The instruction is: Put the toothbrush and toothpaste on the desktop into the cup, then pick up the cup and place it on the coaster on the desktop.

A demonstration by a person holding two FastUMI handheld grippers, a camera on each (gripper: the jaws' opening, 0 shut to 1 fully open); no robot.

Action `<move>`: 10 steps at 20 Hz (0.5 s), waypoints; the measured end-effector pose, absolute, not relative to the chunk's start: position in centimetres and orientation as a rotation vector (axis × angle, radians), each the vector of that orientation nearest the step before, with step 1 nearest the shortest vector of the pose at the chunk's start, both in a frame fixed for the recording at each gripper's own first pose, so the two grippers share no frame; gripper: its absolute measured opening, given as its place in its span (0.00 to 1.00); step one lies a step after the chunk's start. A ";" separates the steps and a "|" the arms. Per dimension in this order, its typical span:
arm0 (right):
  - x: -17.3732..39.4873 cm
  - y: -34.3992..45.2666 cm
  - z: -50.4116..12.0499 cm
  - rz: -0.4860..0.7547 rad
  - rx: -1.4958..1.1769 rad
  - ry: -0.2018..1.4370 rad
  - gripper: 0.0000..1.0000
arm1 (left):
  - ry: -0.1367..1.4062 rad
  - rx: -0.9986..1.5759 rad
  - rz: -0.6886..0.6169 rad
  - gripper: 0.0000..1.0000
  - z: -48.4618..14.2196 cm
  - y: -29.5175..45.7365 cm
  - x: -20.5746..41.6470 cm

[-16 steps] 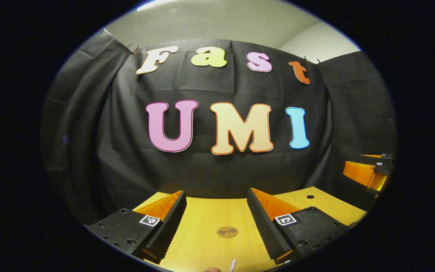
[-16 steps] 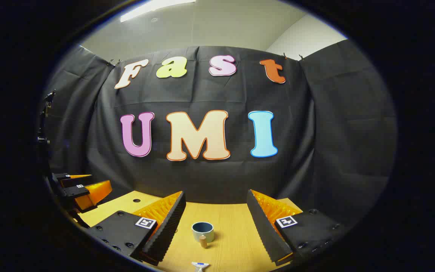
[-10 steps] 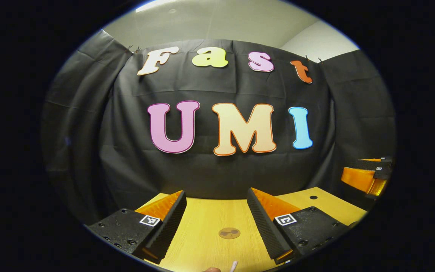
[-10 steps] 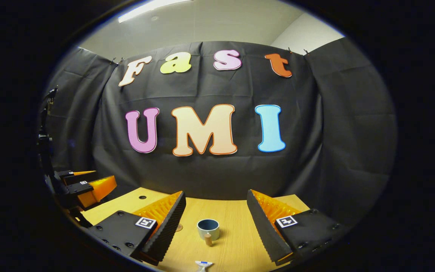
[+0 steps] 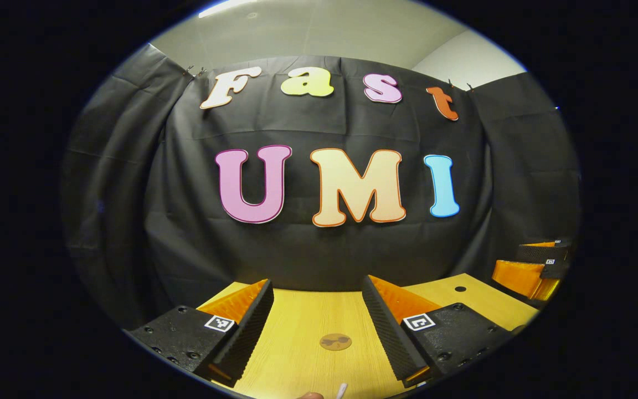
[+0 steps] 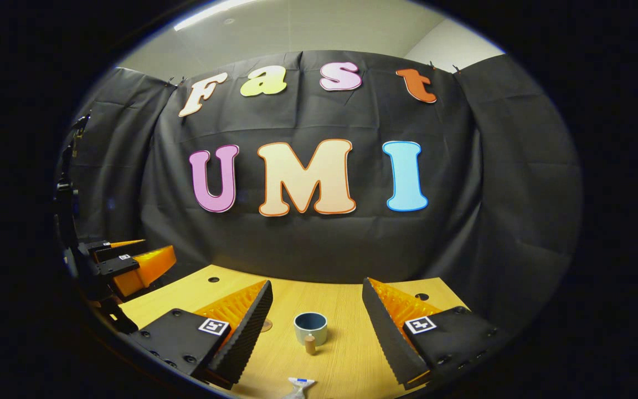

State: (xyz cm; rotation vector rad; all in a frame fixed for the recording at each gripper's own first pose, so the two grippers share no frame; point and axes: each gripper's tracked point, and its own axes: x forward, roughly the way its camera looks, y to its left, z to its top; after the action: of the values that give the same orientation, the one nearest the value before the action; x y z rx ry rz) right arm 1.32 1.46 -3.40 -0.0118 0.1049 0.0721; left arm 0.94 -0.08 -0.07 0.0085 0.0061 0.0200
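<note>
Nearest the camera in the right gripper view, the right gripper (image 6: 317,332) hangs above the wooden desktop (image 6: 346,354) with its jaws spread wide and nothing between them. At the lower edge, on the near side of the cup (image 6: 310,327), lies the toothpaste (image 6: 298,387), a white tube end with a blue mark, only partly in frame. The cup, pale outside and blue-grey inside, stands upright on the desktop with a small wooden knob-like handle (image 6: 310,344) on its near side; it sits between the two fingers as seen but is well apart from them. Left of the cup, the edge of the coaster (image 6: 266,325) peeks out beside the left finger. Farther left of the cup, the left gripper (image 6: 125,263) hovers off the desktop. In the left gripper view, that gripper (image 5: 317,332) likewise stands wide open and empty; a white tip, probably the toothbrush (image 5: 341,390), shows at the bottom edge, and beyond it lies the round brown coaster (image 5: 335,342), flat on the desktop (image 5: 297,354). The right gripper (image 5: 529,266) appears far to the right.
</note>
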 end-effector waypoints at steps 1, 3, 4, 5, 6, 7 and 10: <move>1.3 1.4 -4.1 0.071 -0.015 0.119 0.99 | 0.006 0.011 0.021 0.94 -0.1 0.0 0.9; 1.3 1.4 -5.4 0.070 -0.013 0.154 0.99 | 0.003 0.016 0.023 0.94 0.0 0.3 0.9; 1.4 1.4 -6.3 0.073 -0.009 0.179 0.99 | 0.003 0.017 0.024 0.94 0.1 0.4 0.9; 1.4 1.5 -7.6 0.078 -0.005 0.212 1.00 | 0.003 0.019 0.026 0.94 0.0 0.5 0.8; 1.3 1.6 -8.7 0.084 -0.001 0.245 0.99 | 0.004 0.019 0.027 0.94 0.0 0.6 0.8; 1.1 1.7 -10.1 0.087 0.003 0.280 0.99 | 0.005 0.021 0.029 0.94 -0.1 0.7 0.7; 0.6 1.9 -13.9 0.099 0.020 0.389 0.99 | 0.011 0.024 0.031 0.94 -0.2 1.0 0.5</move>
State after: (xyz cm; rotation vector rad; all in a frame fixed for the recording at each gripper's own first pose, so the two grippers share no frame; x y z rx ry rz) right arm 0.61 1.86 -13.93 0.0204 0.3894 0.0987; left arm 0.53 0.98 -0.24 0.0241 0.0105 0.0308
